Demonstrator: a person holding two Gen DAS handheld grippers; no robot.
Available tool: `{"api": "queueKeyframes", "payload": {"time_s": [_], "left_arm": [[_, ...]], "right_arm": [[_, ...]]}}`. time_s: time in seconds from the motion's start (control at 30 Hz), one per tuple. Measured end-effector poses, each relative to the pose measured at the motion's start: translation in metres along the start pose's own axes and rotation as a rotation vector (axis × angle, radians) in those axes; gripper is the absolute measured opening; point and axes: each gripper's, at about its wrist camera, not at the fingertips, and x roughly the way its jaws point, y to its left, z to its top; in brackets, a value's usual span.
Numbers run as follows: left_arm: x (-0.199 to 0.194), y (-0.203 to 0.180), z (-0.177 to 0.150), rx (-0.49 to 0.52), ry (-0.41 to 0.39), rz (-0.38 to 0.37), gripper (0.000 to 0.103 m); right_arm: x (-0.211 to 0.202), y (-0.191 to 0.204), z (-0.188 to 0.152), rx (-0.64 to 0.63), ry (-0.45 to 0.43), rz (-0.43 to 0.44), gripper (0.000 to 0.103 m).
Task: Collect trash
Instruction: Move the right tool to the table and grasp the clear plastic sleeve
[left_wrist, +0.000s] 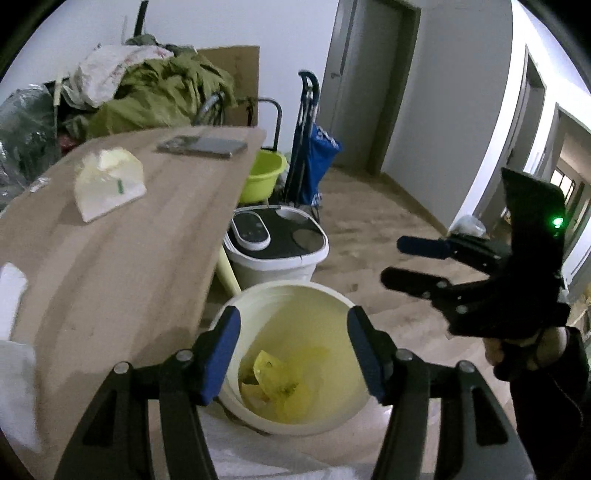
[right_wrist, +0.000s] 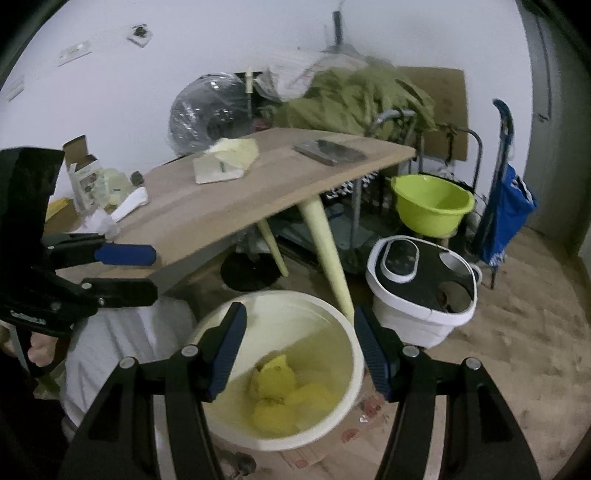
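Observation:
A cream trash bucket stands on the floor by the table and shows in the right wrist view too. Crumpled yellow trash lies inside it. My left gripper is open and empty above the bucket. My right gripper is open and empty above it too. Each gripper shows in the other's view, the right one and the left one, both open. A white and yellow wrapper lies on the wooden table, also in the right wrist view.
A phone lies on the table's far end. More white scraps and a box sit at the table's other end. A white lidded bin, a green basin, a blue trolley and piled clothes stand behind.

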Motion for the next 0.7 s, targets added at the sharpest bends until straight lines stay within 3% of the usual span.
{"api": "queueKeyframes", "payload": {"time_s": [0.33, 0.7], "left_arm": [[-0.053, 0.032, -0.005, -0.064, -0.098, 0.086, 0.06], [-0.099, 0.077, -0.027, -0.165, -0.146, 0.208, 0.06]], "right_arm": [[0.007, 0.048, 0.032, -0.087, -0.03, 0.084, 0.058], [0.034, 0.105, 0.057, -0.19, -0.022, 0.2, 0.058]]}}
